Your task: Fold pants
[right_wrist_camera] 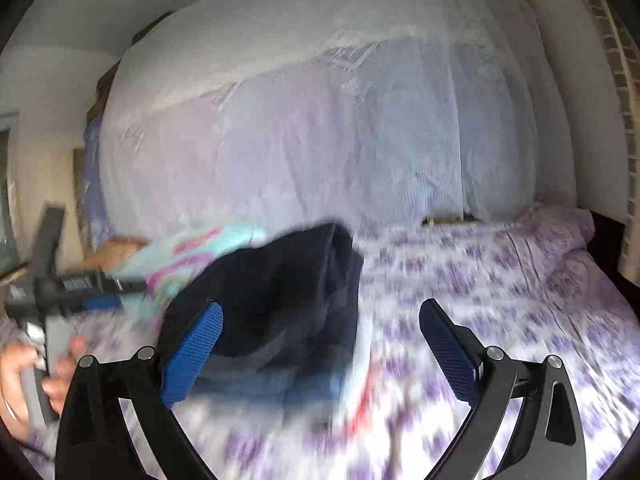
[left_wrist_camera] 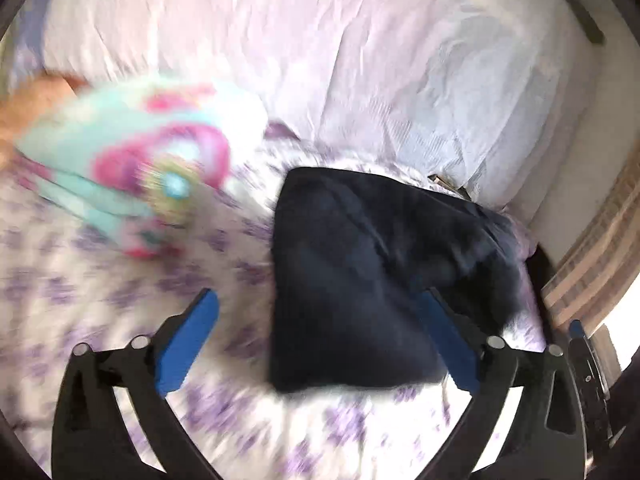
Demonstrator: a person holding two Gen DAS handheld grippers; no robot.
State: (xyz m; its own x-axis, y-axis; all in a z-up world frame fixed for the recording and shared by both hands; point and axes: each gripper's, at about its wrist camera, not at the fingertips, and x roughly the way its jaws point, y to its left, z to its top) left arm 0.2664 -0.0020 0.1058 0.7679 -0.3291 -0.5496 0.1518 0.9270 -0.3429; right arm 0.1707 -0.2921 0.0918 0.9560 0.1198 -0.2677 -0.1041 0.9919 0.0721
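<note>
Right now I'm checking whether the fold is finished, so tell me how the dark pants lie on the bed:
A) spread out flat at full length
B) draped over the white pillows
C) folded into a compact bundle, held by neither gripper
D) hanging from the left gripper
C: the dark pants sit as a folded bundle on the purple-flowered bedspread, while the left gripper and right gripper both have their jaws spread and empty.

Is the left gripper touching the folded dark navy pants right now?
Cannot tell. In the left wrist view the left gripper is open, and its right finger overlaps the folded dark navy pants, but blur hides any contact or gap.
</note>
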